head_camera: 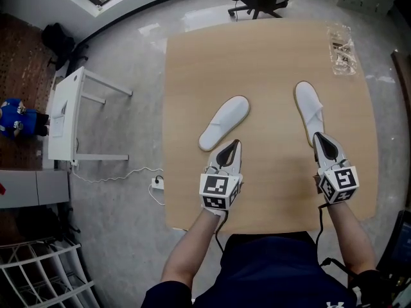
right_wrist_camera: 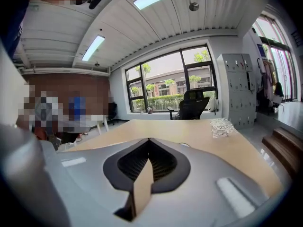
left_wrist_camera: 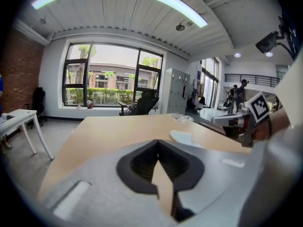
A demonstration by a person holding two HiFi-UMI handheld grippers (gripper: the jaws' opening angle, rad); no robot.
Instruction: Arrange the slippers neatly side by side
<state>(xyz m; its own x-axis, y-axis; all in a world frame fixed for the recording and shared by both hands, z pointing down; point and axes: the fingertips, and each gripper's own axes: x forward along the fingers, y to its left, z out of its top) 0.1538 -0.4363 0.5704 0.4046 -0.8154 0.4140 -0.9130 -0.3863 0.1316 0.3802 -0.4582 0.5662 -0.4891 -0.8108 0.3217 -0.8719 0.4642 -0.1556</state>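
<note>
**Head view.** Two white slippers lie on the wooden table [head_camera: 270, 56], well apart and not parallel.
- The left slipper [head_camera: 223, 122] is tilted, with one end toward 1 o'clock and the other toward 7 o'clock.
- The right slipper [head_camera: 310, 111] runs close to the 12–6 o'clock line, leaning slightly to 11 o'clock.
- The left gripper [head_camera: 235, 145] points toward 12 o'clock. The left slipper sits at 11 o'clock of its tips, with the near end just beside them. Contact cannot be confirmed.
- The right gripper [head_camera: 317, 136] points toward 11 o'clock. Its tips sit at the near end of the right slipper, which extends away at 12 o'clock. Contact cannot be confirmed.
- A plastic bag [head_camera: 340, 40] lies at the far right corner of the table.

**Left gripper view.** The left gripper [left_wrist_camera: 157, 142] has its jaw tips together, with nothing between them. The right slipper [left_wrist_camera: 182, 137] shows at 2 o'clock of the tips, clear of the jaws. The right gripper [left_wrist_camera: 227, 120] appears at 3 o'clock.

**Right gripper view.** The right gripper [right_wrist_camera: 148, 140] has its jaw tips together and holds nothing. A sliver of the right slipper [right_wrist_camera: 184, 144] shows just past the jaw body at 3 o'clock. The plastic bag [right_wrist_camera: 221, 126] lies beyond at 2 o'clock.
</note>
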